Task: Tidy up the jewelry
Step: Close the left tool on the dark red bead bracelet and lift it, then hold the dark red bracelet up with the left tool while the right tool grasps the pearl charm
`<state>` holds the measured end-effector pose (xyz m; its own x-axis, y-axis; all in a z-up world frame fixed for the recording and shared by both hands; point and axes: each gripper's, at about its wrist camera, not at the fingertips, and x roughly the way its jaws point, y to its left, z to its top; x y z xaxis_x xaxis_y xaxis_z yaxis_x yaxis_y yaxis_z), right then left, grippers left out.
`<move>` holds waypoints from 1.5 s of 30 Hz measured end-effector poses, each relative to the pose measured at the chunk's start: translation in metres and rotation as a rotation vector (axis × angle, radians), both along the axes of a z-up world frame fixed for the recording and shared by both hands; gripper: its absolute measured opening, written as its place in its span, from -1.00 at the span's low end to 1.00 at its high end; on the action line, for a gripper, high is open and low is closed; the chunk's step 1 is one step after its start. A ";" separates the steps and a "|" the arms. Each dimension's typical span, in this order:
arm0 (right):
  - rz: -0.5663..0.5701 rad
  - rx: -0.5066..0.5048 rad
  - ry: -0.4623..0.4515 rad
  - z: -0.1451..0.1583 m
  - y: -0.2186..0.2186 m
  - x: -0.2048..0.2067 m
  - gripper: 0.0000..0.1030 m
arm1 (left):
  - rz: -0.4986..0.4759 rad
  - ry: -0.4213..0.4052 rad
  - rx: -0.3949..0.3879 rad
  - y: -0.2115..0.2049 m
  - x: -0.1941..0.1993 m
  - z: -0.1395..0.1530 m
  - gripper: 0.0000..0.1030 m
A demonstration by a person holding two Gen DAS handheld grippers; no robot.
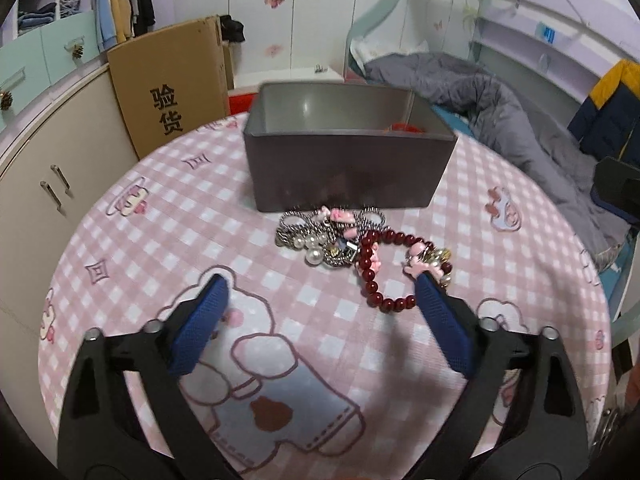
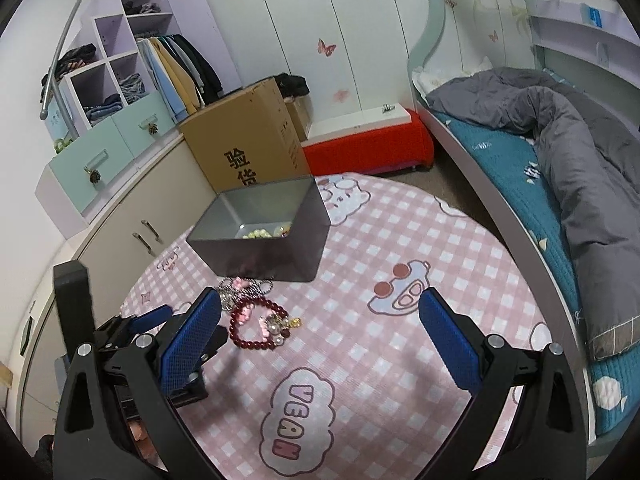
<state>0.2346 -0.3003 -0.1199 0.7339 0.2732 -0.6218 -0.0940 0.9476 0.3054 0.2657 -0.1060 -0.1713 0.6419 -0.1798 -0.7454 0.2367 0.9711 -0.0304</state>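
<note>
A pile of jewelry lies on the pink checked tablecloth (image 1: 160,216) in front of a dark grey open box (image 1: 344,168). The pile holds a dark red bead bracelet (image 1: 380,276) with pink charms, a pearl and silver chain tangle (image 1: 316,236) and a gold charm cluster (image 1: 438,256). My left gripper (image 1: 320,284) is open just before the pile, its right finger touching the red bracelet's edge. My right gripper (image 2: 320,304) is open and empty, higher and to the right of the pile (image 2: 260,320). The box (image 2: 260,236) holds some pale beads (image 2: 256,234).
A cardboard box (image 2: 244,140) stands behind the table by beige cabinets (image 2: 132,232). A bed with a grey duvet (image 2: 560,128) runs along the right. A red bench (image 2: 368,148) sits beyond the table. The left gripper's body (image 2: 120,332) shows at the right view's left.
</note>
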 end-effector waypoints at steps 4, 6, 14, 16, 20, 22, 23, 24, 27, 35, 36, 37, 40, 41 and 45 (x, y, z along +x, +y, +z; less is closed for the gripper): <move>0.009 0.000 0.025 -0.008 0.000 0.004 0.85 | -0.023 0.050 -0.006 -0.007 0.007 -0.013 0.07; 0.014 0.002 0.035 -0.013 0.000 0.006 0.85 | -0.053 0.044 0.001 -0.012 0.006 -0.012 -0.36; 0.024 0.006 0.061 -0.022 0.000 0.009 0.85 | -0.155 0.005 -0.063 -0.015 -0.009 0.004 -0.85; 0.027 0.005 0.067 -0.023 0.000 0.010 0.85 | -0.175 -0.023 -0.076 -0.013 -0.016 0.014 -0.85; 0.035 0.003 0.076 -0.025 0.003 0.010 0.85 | -0.198 -0.080 -0.101 -0.007 -0.030 0.035 -0.85; 0.041 -0.003 0.079 -0.026 0.006 0.010 0.85 | -0.205 -0.104 -0.115 0.000 -0.036 0.045 -0.85; 0.044 -0.006 0.081 -0.027 0.007 0.010 0.85 | -0.207 -0.116 -0.125 0.004 -0.040 0.049 -0.85; 0.051 -0.008 0.087 -0.028 0.009 0.010 0.85 | -0.206 -0.125 -0.133 0.008 -0.044 0.053 -0.85; 0.072 -0.015 0.105 -0.033 0.016 0.011 0.85 | -0.188 -0.147 -0.140 0.020 -0.050 0.061 -0.85; 0.213 -0.085 0.137 -0.052 0.063 0.017 0.75 | -0.103 -0.117 -0.140 0.057 -0.052 0.051 -0.85; 0.229 -0.098 0.143 -0.056 0.069 0.018 0.68 | -0.092 -0.110 -0.142 0.061 -0.051 0.049 -0.85; 0.245 -0.109 0.151 -0.059 0.075 0.020 0.50 | -0.086 -0.104 -0.144 0.064 -0.051 0.046 -0.85; 0.264 -0.163 0.143 -0.067 0.091 0.026 0.11 | -0.078 -0.098 -0.149 0.068 -0.051 0.044 -0.85; 0.268 -0.189 0.129 -0.067 0.096 0.027 0.00 | -0.076 -0.098 -0.149 0.070 -0.050 0.044 -0.85; 0.319 -0.260 0.115 -0.068 0.110 0.027 -0.66 | -0.073 -0.101 -0.154 0.074 -0.050 0.045 -0.85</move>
